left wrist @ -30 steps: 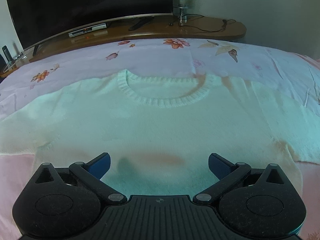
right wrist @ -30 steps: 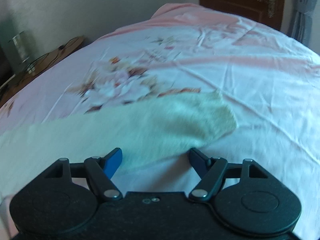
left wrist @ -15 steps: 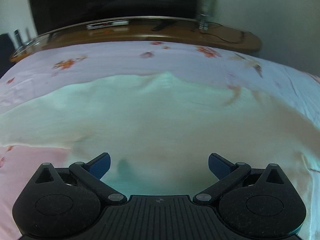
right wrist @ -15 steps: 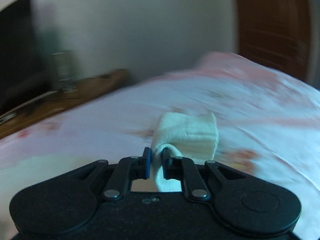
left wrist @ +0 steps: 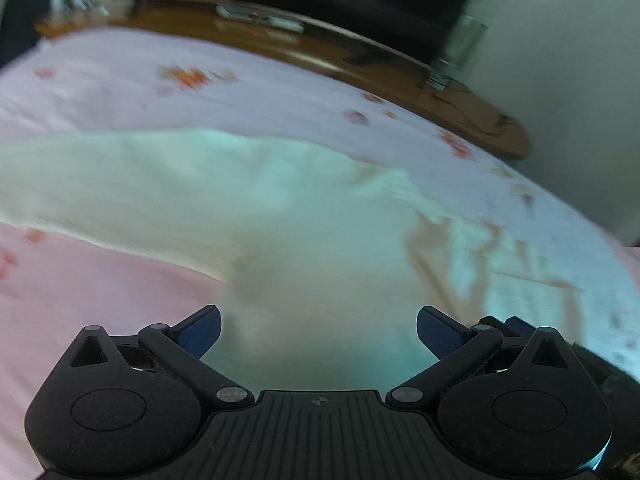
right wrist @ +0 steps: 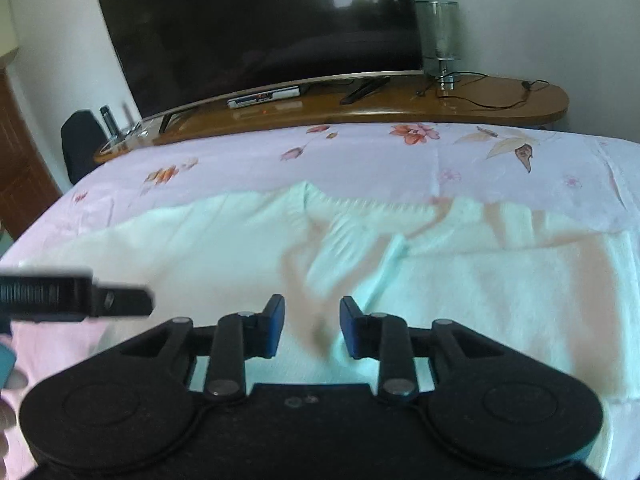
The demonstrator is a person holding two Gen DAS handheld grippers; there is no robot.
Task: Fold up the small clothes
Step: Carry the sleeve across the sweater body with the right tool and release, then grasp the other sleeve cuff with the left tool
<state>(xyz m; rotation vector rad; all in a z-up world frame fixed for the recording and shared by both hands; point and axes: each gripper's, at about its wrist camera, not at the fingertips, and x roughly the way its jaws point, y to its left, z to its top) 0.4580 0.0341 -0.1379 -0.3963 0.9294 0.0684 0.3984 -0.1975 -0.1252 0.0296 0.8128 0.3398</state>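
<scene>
A cream knit sweater (right wrist: 500, 300) lies flat on the bed, neckline toward the far edge. One sleeve is folded in across the chest, and its ribbed cuff (right wrist: 344, 236) rests just below the collar. My right gripper (right wrist: 312, 328) hovers over the sweater's middle. Its jaws are opening and nothing is pressed between the pads. In the left wrist view the sweater (left wrist: 280, 220) is blurred, with its other sleeve stretched out to the left. My left gripper (left wrist: 318, 328) stands wide open above the sweater's left side and holds nothing. It also shows at the left edge of the right wrist view (right wrist: 72, 296).
The pink floral bedsheet (right wrist: 360, 152) covers the whole bed. Behind the bed's far edge runs a curved wooden shelf (right wrist: 400, 108). On the shelf stand a dark television (right wrist: 260, 32), a set-top box (right wrist: 264, 98), a glass lamp (right wrist: 438, 36) and cables.
My right gripper shut on the sleeve cuff, carried it over the sweater's body, then parted its jaws and let it go. My left gripper stayed open while sliding toward the sweater's left side.
</scene>
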